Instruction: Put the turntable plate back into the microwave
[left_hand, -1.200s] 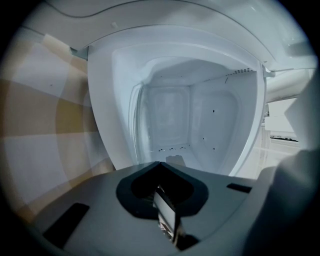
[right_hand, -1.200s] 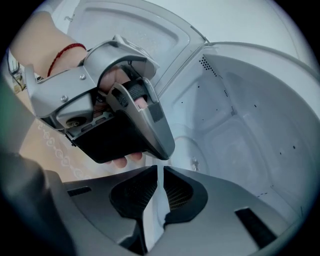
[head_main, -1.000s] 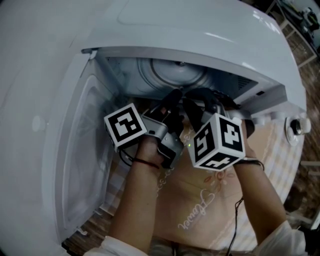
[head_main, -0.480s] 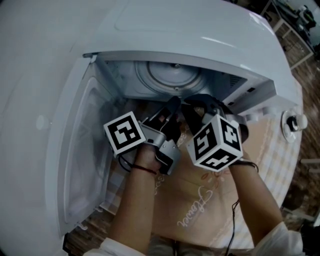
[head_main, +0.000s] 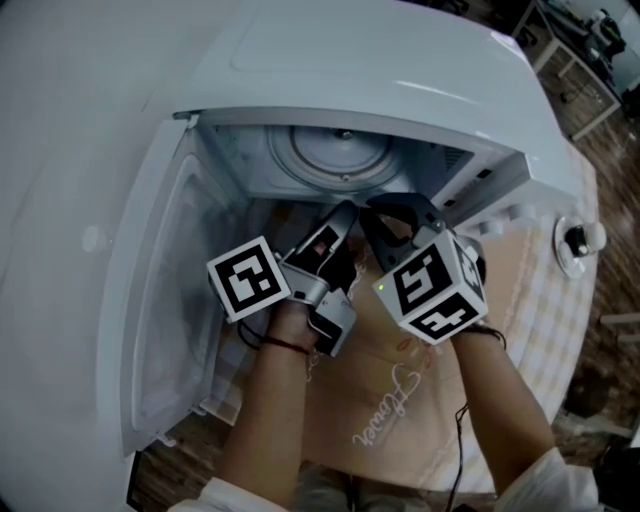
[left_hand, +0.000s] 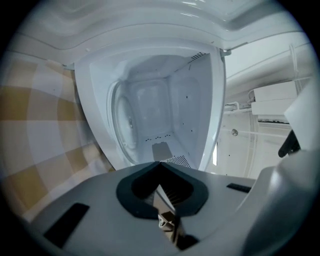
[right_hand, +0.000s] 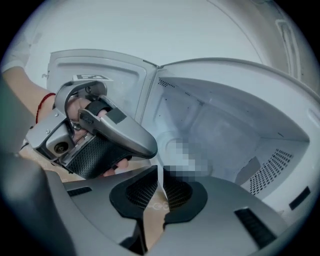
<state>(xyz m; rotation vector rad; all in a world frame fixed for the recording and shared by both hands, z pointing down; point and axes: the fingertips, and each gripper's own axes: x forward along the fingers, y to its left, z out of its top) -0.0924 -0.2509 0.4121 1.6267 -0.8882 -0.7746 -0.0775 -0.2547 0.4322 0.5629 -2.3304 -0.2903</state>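
The white microwave (head_main: 400, 60) stands with its door (head_main: 170, 300) swung open to the left. The round turntable plate (head_main: 340, 155) lies flat on the cavity floor; it also shows in the left gripper view as a pale oval plate (left_hand: 122, 122) and in the right gripper view as the plate (right_hand: 167, 142). My left gripper (head_main: 347, 210) hovers at the cavity mouth, shut and empty. My right gripper (head_main: 385, 212) is beside it, its jaws a narrow slit apart with nothing between them. Neither gripper touches the plate. The right gripper view shows the left gripper (right_hand: 150, 147) close by.
A beige printed tablecloth (head_main: 400, 400) covers the table in front of the microwave. A control knob (head_main: 575, 240) sticks out at the microwave's right. The open door walls off the left side. The cavity walls (left_hand: 190, 100) hem in both grippers.
Both grippers have drawn back from the cavity toward me and risen slightly. More of the plate now shows behind them. The jaws have not changed.
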